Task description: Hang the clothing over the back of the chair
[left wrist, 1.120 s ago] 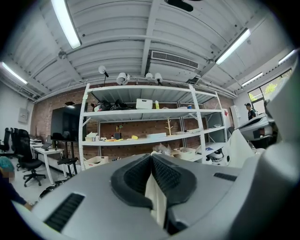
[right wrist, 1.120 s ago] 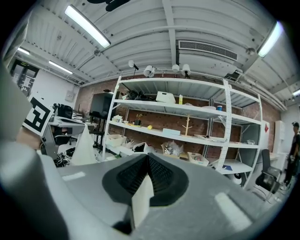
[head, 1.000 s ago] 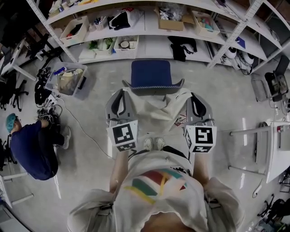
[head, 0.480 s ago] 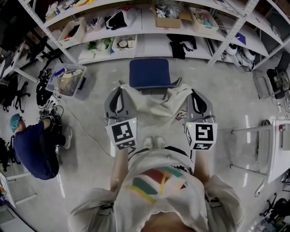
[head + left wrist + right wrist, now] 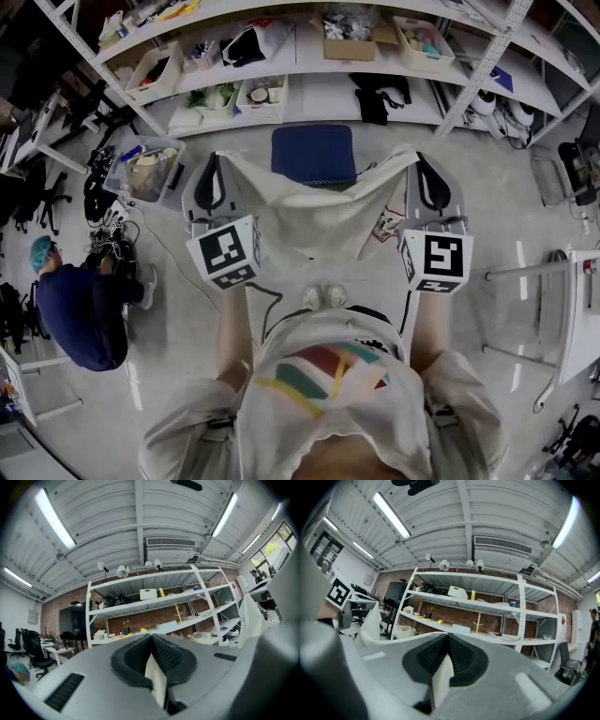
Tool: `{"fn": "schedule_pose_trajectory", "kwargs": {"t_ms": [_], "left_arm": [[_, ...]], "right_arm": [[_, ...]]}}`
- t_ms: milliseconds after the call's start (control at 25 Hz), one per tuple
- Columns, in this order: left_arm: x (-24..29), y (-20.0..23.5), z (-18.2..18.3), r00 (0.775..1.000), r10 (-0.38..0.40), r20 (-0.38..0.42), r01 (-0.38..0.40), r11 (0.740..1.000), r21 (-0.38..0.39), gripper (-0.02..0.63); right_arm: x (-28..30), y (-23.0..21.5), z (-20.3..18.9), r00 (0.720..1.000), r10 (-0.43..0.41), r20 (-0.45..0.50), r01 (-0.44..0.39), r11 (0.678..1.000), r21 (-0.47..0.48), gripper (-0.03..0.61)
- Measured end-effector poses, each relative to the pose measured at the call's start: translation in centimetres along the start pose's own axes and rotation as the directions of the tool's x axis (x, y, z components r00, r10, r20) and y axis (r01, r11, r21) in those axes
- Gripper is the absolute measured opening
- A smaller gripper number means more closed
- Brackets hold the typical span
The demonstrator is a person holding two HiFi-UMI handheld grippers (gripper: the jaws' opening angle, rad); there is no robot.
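A cream garment (image 5: 314, 214) hangs stretched between my two grippers, in front of a blue-seated chair (image 5: 313, 153) whose back edge lies just under the cloth. My left gripper (image 5: 218, 159) is shut on the garment's left top corner, my right gripper (image 5: 415, 157) on its right top corner. In the left gripper view the jaws are closed with a strip of cream cloth (image 5: 157, 681) pinched between the black pads. The right gripper view shows the same: closed jaws holding a cloth fold (image 5: 442, 677). Both gripper views point up toward the shelving and ceiling.
Metal shelving (image 5: 309, 56) with boxes and clutter runs behind the chair. A plastic crate (image 5: 145, 169) stands on the floor at the left. A person in blue (image 5: 75, 305) crouches at the far left by cables. A white table (image 5: 577, 309) is on the right.
Both grippers have lifted and spread apart, pulling the garment up and wide. It now hangs spread over the chair's back edge instead of bunched lower down.
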State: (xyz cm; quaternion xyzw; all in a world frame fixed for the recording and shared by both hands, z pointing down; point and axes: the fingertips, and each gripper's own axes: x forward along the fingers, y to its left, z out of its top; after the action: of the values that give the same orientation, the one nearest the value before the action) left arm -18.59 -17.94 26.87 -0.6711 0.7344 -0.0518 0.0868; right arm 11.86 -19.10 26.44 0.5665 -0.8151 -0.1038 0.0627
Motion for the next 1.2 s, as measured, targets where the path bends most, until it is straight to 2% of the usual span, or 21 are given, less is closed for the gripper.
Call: {"fn": "schedule_pose_trajectory", "kwargs": {"t_ms": [240, 360, 600, 720, 800, 960, 1200], "left_arm": [[1.3, 3.3, 6.7, 0.989, 0.062, 0.133, -0.067, 0.997, 0.032, 0.017], [2.2, 4.6, 9.9, 0.981, 0.043, 0.188, -0.047, 0.999, 0.019, 0.017], [4.4, 6.4, 17.0, 0.954, -0.014, 0.300, -0.003, 0.998, 0.056, 0.017], [5.4, 7.5, 20.3, 0.937, -0.009, 0.349, -0.032, 0.993, 0.111, 0.017], [6.3, 8.2, 21.8, 0.933, -0.005, 0.360, -0.051, 0.988, 0.145, 0.017], [8.5, 9.8, 22.8, 0.939, 0.016, 0.342, -0.084, 0.979, 0.185, 0.017], [10.1, 11.5, 22.3, 0.945, 0.056, 0.321, -0.116, 0.978, 0.171, 0.017]], "right_arm": [[1.2, -4.4, 6.2, 0.989, -0.061, 0.138, 0.068, 0.996, -0.053, 0.006], [1.7, -6.0, 9.6, 0.976, -0.070, 0.205, 0.091, 0.992, -0.092, 0.006], [3.8, -9.5, 15.2, 0.952, -0.105, 0.286, 0.151, 0.978, -0.141, 0.006], [5.5, -10.6, 17.6, 0.943, -0.114, 0.313, 0.169, 0.973, -0.154, 0.006], [6.5, -10.9, 18.8, 0.940, -0.111, 0.321, 0.174, 0.969, -0.173, 0.006], [8.8, -10.6, 20.5, 0.941, -0.090, 0.325, 0.162, 0.966, -0.201, 0.006], [10.8, -10.6, 21.4, 0.943, -0.101, 0.318, 0.186, 0.950, -0.252, 0.006]]}}
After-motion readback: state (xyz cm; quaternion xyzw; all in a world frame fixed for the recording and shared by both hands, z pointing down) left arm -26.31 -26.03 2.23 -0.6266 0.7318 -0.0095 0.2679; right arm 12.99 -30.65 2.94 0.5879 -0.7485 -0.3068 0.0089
